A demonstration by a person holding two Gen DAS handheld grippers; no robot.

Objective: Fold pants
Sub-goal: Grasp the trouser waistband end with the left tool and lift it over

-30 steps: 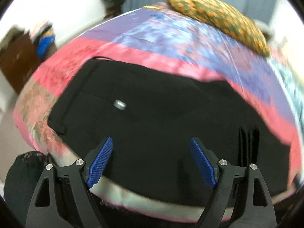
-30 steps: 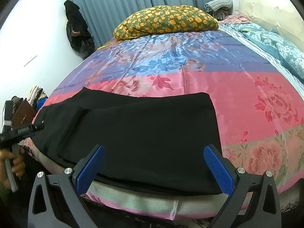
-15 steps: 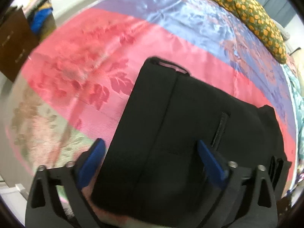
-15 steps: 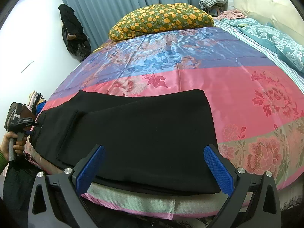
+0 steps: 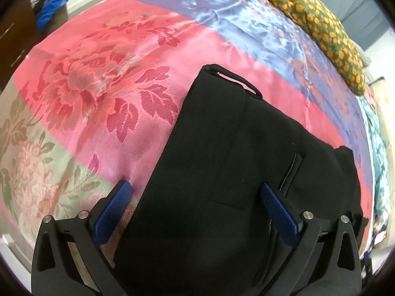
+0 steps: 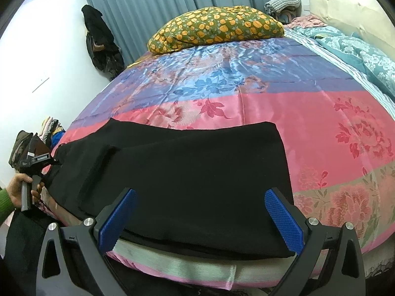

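Right wrist view: black pants (image 6: pixel 197 172) on floral satin bedspread (image 6: pixel 271 103), grey curtains (image 6: pixel 172 7) behind, both grippers agape.

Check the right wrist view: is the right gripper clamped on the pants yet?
No, the right gripper is open, its blue pads spread wide over the black pants without pinching any cloth.

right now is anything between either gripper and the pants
Nothing visible. Both the left gripper and right gripper are open, with the black pants lying flat on the bed directly ahead of their fingers.
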